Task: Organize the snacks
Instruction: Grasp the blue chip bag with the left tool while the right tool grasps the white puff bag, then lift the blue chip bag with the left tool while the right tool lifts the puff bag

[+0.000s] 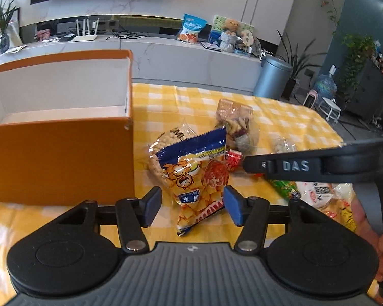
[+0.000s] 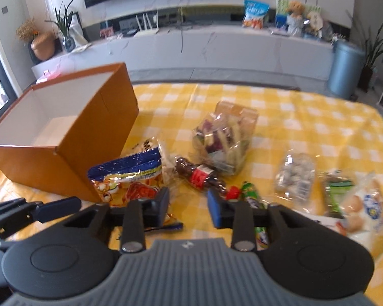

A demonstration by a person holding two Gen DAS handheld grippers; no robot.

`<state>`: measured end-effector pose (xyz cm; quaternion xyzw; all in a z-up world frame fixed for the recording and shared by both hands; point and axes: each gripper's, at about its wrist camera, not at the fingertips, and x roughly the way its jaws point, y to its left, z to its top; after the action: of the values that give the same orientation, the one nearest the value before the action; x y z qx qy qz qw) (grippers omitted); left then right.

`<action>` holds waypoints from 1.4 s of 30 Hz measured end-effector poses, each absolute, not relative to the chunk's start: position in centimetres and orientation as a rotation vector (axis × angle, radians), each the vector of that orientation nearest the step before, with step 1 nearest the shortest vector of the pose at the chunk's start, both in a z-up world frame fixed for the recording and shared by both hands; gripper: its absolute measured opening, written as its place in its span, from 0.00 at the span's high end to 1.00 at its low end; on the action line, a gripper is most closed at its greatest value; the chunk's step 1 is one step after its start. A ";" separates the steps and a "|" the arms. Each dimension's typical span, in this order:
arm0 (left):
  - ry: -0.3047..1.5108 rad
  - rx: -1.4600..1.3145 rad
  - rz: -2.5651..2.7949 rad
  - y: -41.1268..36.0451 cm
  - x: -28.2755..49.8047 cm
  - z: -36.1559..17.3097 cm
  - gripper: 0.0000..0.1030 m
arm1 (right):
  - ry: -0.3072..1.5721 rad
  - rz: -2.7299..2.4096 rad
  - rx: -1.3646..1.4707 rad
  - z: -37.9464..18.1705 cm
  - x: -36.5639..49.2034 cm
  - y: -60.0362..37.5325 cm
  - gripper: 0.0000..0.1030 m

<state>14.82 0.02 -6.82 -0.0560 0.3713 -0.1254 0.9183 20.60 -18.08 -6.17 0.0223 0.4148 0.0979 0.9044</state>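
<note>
We see an open orange cardboard box [image 1: 61,153] with a white inside standing on the yellow-and-white checked tablecloth [image 1: 280,117], and just beside it a blue-topped crisp packet [image 1: 194,178] leaning upright. Our left gripper [image 1: 192,205] gapes around that packet's lower end, pads apart from it, while our right gripper [image 2: 189,205] hangs wide open and empty above small wrapped sweets [image 2: 233,192]

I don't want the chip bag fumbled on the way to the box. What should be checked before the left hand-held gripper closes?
1. Left hand-held gripper open: ok.
2. Chip bag between its fingers: ok, its lower part sits in the gap.
3. Pads touching the bag: cannot tell.
4. Orange box open-topped, with room: ok, no snacks visible inside.
5. Right hand-held gripper out of the way: not ok, it is open and crosses just right of the bag.
6. Neighbouring peanut bag free of the chip bag: not ok, they overlap.
</note>
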 end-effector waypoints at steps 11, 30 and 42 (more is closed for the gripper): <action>0.792 -0.124 -0.291 0.0 16.8 -9.1 0.40 | 0.944 0.294 0.085 -9.3 23.4 -17.7 0.84; 0.904 -0.162 -0.208 3.4 15.4 -7.1 0.69 | 0.938 0.368 0.130 -9.4 24.7 -16.4 0.67; 0.906 -0.182 -0.210 4.2 15.6 -6.6 0.69 | 0.944 0.436 -0.143 -11.9 25.5 -14.2 0.49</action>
<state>15.55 4.16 -6.61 -0.0874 0.4363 -0.1013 0.8898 25.54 -14.21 -11.91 -0.0682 0.4506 0.2082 0.8654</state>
